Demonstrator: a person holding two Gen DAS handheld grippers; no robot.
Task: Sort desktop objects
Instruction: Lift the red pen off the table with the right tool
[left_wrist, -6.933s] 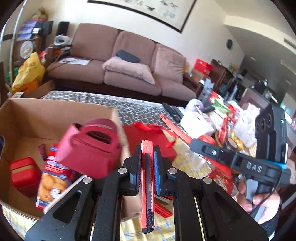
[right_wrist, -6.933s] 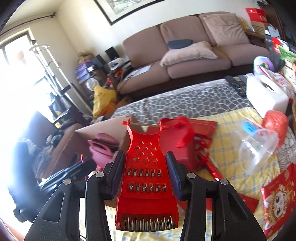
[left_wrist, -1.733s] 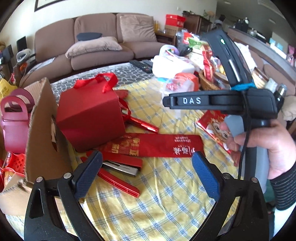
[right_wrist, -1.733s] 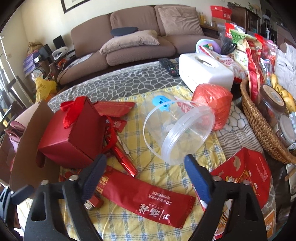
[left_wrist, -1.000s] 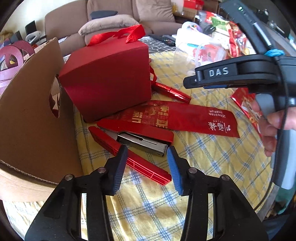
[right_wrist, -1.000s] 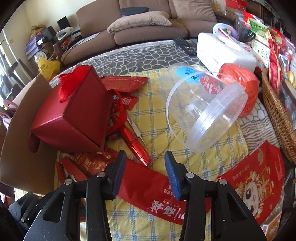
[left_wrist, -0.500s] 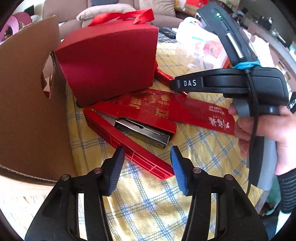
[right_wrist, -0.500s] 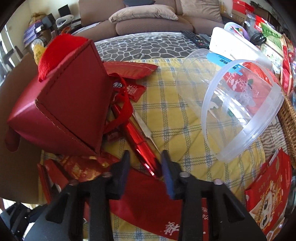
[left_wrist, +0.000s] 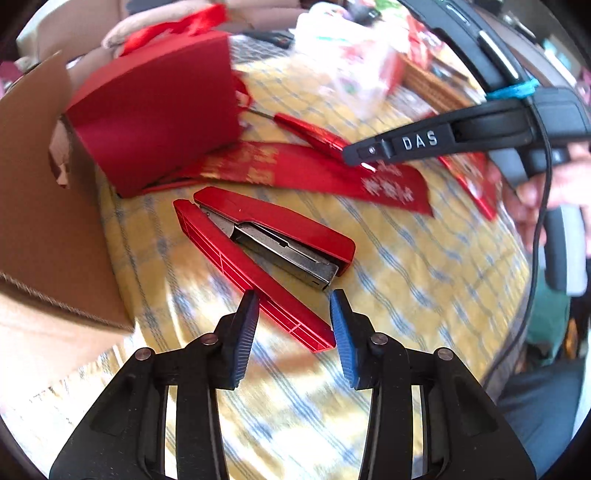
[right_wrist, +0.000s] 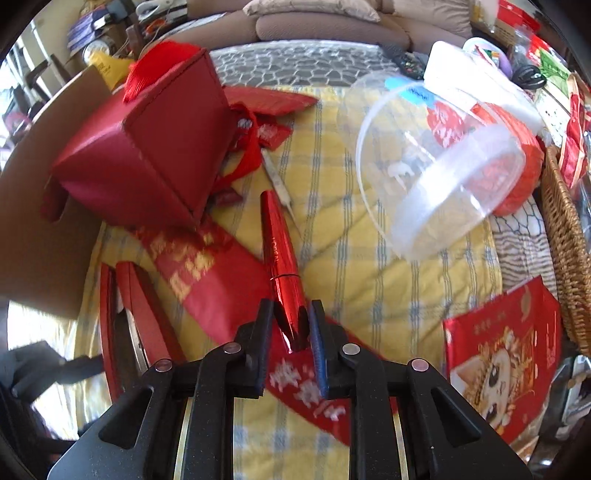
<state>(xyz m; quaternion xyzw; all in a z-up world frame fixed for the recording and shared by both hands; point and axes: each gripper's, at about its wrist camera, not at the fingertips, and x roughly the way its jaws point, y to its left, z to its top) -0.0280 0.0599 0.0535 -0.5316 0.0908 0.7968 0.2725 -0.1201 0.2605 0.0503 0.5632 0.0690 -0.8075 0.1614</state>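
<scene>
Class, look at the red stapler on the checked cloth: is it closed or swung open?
Open: the stapler lies with its base splayed away from the top arm, metal magazine exposed.

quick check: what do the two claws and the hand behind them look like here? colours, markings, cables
Both the left claw and right claw have black angular plastic frames with silver rivets and ribbed blue pads. From the left view, the right claw's black body carries white "DAS" lettering, a blue band and a black cable. The hand on it is bare.
</scene>
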